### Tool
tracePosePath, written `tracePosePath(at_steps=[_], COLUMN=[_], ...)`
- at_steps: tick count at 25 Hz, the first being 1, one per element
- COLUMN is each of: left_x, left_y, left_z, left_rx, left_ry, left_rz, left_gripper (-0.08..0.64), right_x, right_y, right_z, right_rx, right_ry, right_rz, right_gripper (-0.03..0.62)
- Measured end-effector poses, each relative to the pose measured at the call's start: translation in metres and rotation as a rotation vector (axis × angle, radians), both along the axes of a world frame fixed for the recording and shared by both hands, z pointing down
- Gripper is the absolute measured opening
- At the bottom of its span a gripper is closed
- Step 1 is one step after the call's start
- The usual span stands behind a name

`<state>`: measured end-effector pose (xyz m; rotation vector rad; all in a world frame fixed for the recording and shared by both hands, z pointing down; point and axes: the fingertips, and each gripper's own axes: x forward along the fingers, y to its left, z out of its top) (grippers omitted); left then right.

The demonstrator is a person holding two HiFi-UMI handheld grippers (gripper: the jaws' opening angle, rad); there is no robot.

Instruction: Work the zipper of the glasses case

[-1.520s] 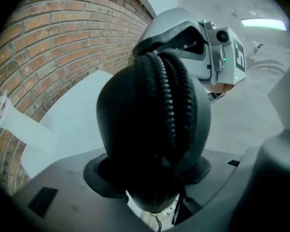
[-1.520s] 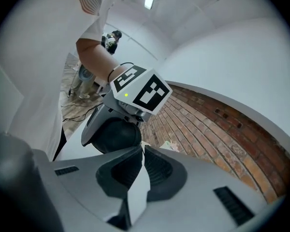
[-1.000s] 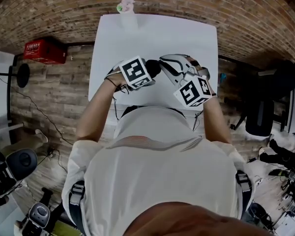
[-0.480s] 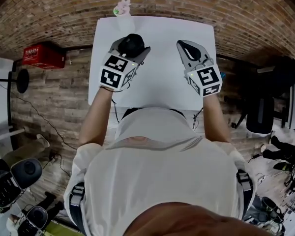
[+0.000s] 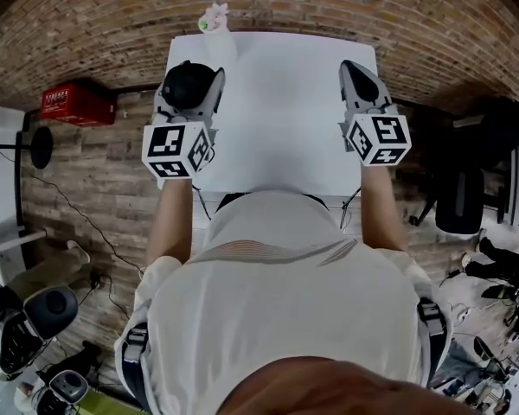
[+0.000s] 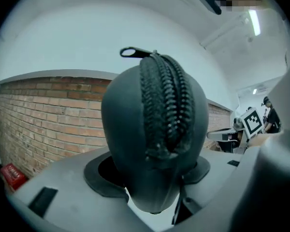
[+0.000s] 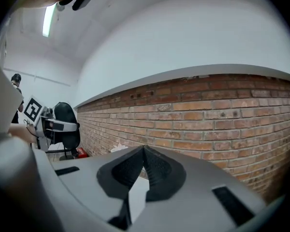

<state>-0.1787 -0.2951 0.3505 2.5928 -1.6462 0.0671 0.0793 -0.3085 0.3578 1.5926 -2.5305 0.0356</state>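
Note:
A black glasses case (image 5: 185,85) sits clamped between the jaws of my left gripper (image 5: 192,74), held up over the table's left edge. In the left gripper view the case (image 6: 154,129) stands end-on between the pads of that gripper (image 6: 152,174). Its zipper (image 6: 162,105) runs up the middle, and the pull tab (image 6: 131,52) sticks out at the top. My right gripper (image 5: 356,69) hovers over the table's right side, shut with nothing in it. In the right gripper view the dark pads (image 7: 157,170) of that gripper (image 7: 144,154) meet at a point.
The white table (image 5: 277,102) reaches to a brick wall. A small pot with pale flowers (image 5: 214,14) stands at its far edge. On the floor lie a red box (image 5: 78,93) at left and a black chair (image 5: 458,206) at right.
The two grippers were together at the case near the person's body. They have since moved apart and further out: the left went left with the case, the right went right, empty.

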Motion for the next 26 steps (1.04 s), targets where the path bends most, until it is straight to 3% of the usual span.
tracePosePath(at_steps=[3, 26], left_x=[-0.003, 0.007], left_y=[0.002, 0.009], left_z=[-0.001, 0.007], left_rx=[-0.002, -0.017], left_ry=[0.03, 0.04], left_rz=[-0.011, 0.021], left_gripper=[0.268, 0.268], right_x=[0.002, -0.017], right_y=[-0.001, 0.008], right_z=[-0.003, 0.015], right_rx=[0.009, -0.023], right_ry=[0.002, 0.03], right_rz=[0.013, -0.059], right_gripper=[0.051, 0.051])
